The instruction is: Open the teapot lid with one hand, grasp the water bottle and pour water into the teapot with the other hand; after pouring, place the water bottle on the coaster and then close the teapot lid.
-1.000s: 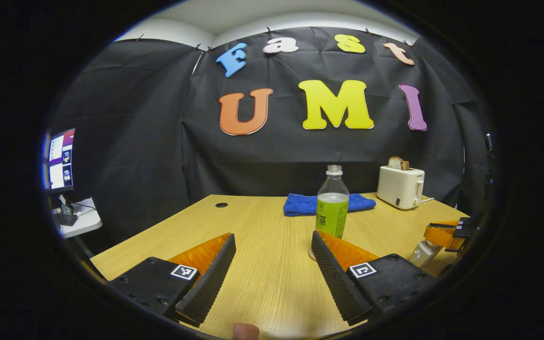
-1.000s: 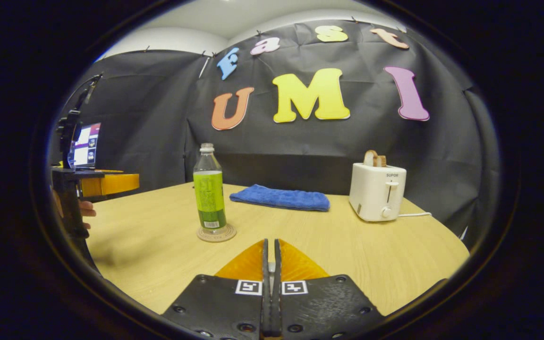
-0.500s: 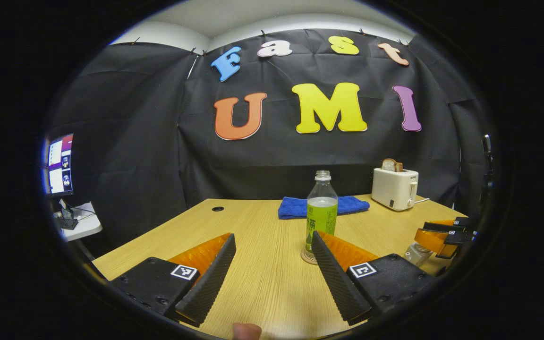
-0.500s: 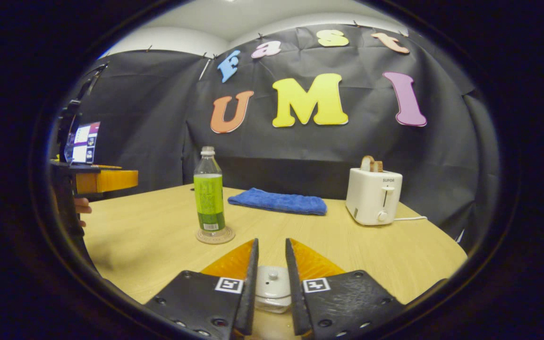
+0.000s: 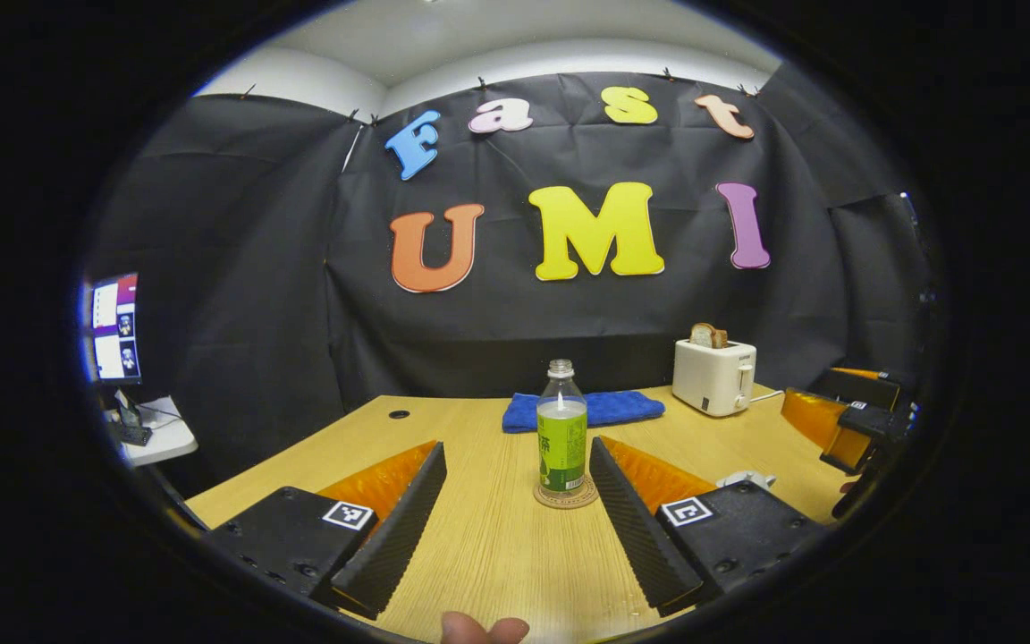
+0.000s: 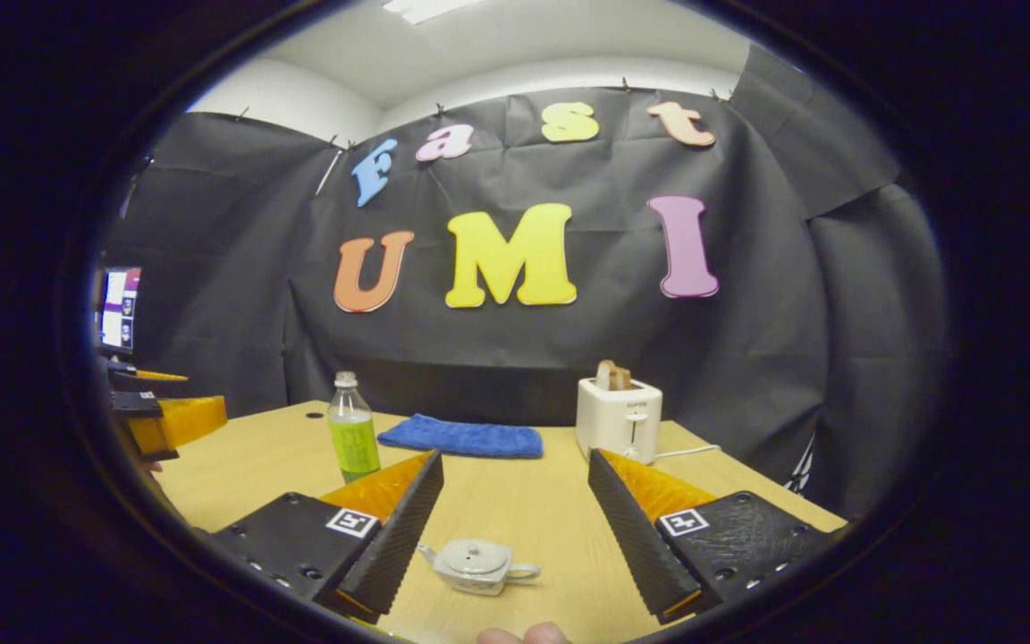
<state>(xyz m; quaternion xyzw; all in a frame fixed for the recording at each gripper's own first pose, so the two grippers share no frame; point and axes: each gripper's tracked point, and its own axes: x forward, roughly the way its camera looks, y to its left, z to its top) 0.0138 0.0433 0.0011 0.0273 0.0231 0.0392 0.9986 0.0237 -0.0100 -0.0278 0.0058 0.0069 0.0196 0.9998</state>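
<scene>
Teapot (image 6: 477, 565), lid on, sits near; water bottle (image 5: 561, 440) on coaster (image 5: 566, 496). Left gripper (image 5: 515, 465) and right gripper (image 6: 515, 474) released.

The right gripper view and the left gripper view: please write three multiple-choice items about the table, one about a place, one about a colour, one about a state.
1. Where does the water bottle stand?
A. on the coaster
B. on the folded cloth
C. inside the toaster

2. What colour is the folded cloth?
A. red
B. blue
C. white

3. How is the teapot?
A. lid off, lying on its side
B. held up by a tool
C. upright on the table with its lid on

Answers: 1 A, the round coaster shows under the bottle's base. 2 B, the cloth behind the bottle is blue. 3 C, the pot sits free between the open fingers of the right tool, lid in place.
</scene>
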